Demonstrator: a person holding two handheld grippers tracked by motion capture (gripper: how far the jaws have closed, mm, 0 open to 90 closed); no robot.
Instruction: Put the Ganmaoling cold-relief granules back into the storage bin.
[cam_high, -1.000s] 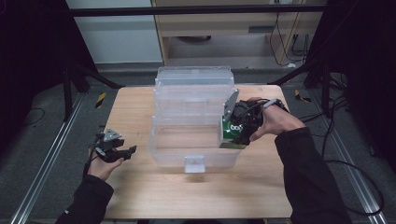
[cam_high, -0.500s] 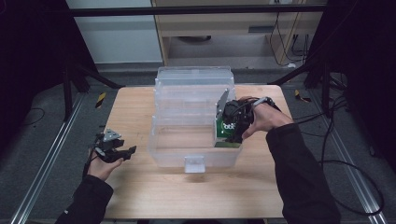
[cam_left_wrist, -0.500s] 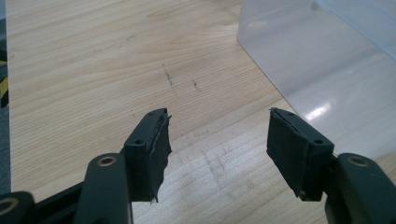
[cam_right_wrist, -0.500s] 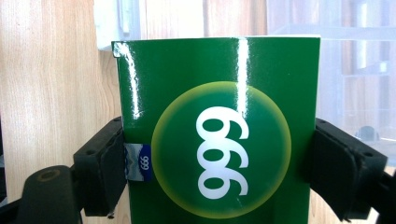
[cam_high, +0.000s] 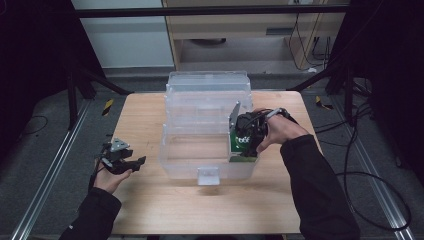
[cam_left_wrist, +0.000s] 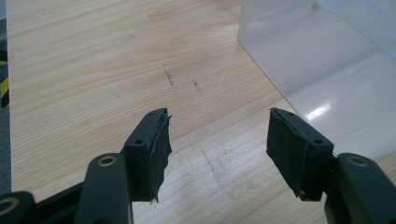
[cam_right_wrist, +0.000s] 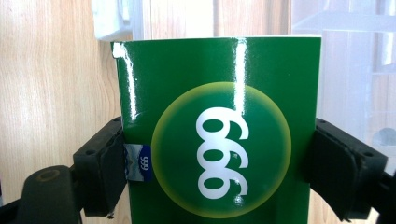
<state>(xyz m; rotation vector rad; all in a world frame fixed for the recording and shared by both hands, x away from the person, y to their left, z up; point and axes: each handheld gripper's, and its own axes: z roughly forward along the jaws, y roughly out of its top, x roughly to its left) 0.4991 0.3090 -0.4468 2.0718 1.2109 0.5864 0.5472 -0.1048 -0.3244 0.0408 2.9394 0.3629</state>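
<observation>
Pale wooden bench (cam_high: 150, 120) in a dark room. The right tool (cam_high: 245, 142), clamped on the green box (cam_right_wrist: 219, 130), has sunk deeper into the clear bin (cam_high: 200, 167); the left tool (cam_left_wrist: 217, 140) gapes empty.

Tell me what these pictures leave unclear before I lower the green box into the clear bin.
- Green box, right gripper view: its lower end is cut off by the bottom edge.
- Same box, high view: mostly hidden behind the right tongs and hand.
- Clear bin, high view: its floor under the box is hidden.
</observation>
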